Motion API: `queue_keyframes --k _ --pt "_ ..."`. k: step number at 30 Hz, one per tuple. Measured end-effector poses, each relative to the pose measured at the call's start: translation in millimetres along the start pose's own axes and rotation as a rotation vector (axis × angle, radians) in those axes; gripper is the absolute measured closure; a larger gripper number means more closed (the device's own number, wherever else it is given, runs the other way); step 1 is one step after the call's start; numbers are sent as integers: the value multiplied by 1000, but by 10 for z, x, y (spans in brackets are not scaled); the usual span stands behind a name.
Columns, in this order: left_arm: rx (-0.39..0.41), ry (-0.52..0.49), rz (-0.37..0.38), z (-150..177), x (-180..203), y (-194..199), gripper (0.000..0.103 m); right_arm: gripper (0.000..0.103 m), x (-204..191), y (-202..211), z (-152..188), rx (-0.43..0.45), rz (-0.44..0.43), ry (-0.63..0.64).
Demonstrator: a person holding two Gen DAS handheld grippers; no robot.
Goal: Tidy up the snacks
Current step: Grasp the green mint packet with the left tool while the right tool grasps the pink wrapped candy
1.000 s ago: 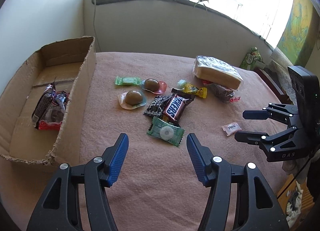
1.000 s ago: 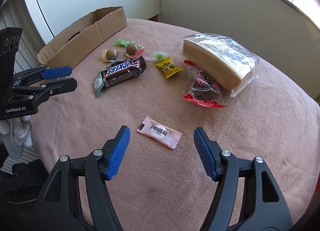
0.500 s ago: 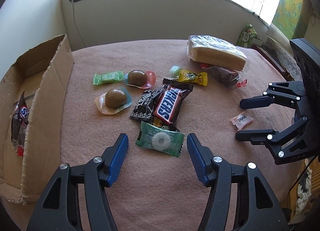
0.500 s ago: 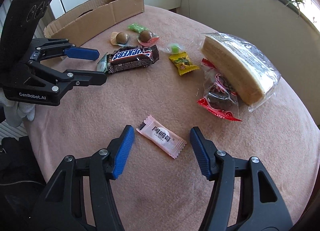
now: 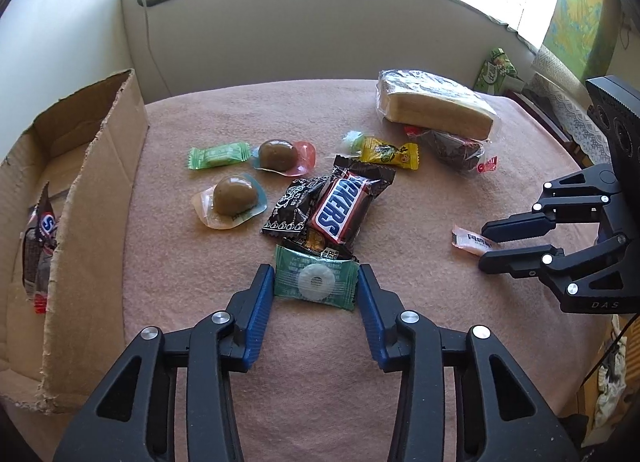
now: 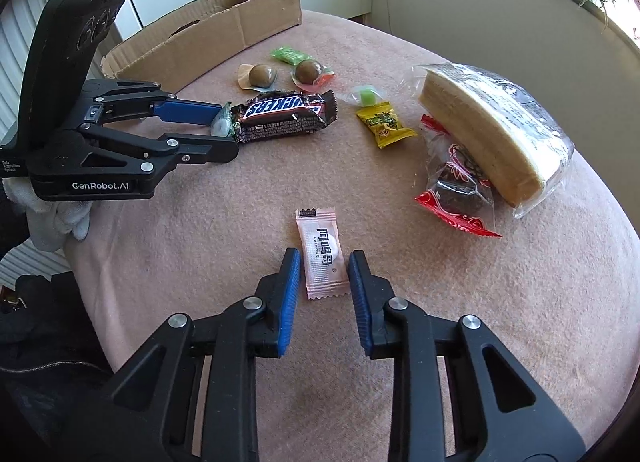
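Cardboard box [image 5: 100, 181] sits at the table's left edge, a wrapped bar inside. Beside the Snickers bar [image 5: 344, 207], the left gripper [image 5: 316, 282] has just closed its jaws onto a green mint packet [image 5: 316, 282]. Farther right, the right gripper [image 6: 324, 272] has just closed its jaws around a pink sachet [image 6: 322, 252]; whether they pinch it I cannot tell.

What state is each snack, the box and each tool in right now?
Left tool: just closing, pads touching the green mint packet.
Right tool: just closing, pads at the pink sachet, flat on the cloth.
Snickers bar: sealed, lying on a black packet.
Two jelly cups: sealed, upright.
Cake slice: wrapped, resting on a red-edged packet.
Cardboard box: open, snacks inside.
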State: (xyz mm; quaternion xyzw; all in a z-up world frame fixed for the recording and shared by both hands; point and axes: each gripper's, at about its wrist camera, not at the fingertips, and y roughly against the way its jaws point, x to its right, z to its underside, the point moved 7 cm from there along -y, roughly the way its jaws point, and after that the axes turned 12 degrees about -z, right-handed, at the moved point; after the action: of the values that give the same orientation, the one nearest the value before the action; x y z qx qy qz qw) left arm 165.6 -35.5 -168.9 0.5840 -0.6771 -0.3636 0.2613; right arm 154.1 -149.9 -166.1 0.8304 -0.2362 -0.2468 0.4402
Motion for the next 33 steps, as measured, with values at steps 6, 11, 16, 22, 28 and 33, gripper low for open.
queue_keyframes --k 6,11,16,22,28,33 --pt "6 6 2 27 -8 31 69 81 -8 -28 -37 -3 8 4" --pt "9 22 8 30 -31 59 69 81 -6 -30 -48 5 17 -11" --pt "24 46 11 28 -95 161 69 81 -11 18 -59 31 21 -30" --pt "57 79 15 2 -188 353 69 81 -65 124 -119 63 20 -41" --pt "104 108 3 -51 -320 580 69 81 -201 254 -251 103 18 -31" --pt "134 147 -17 -65 -530 725 69 81 -378 359 -417 144 6 -15"
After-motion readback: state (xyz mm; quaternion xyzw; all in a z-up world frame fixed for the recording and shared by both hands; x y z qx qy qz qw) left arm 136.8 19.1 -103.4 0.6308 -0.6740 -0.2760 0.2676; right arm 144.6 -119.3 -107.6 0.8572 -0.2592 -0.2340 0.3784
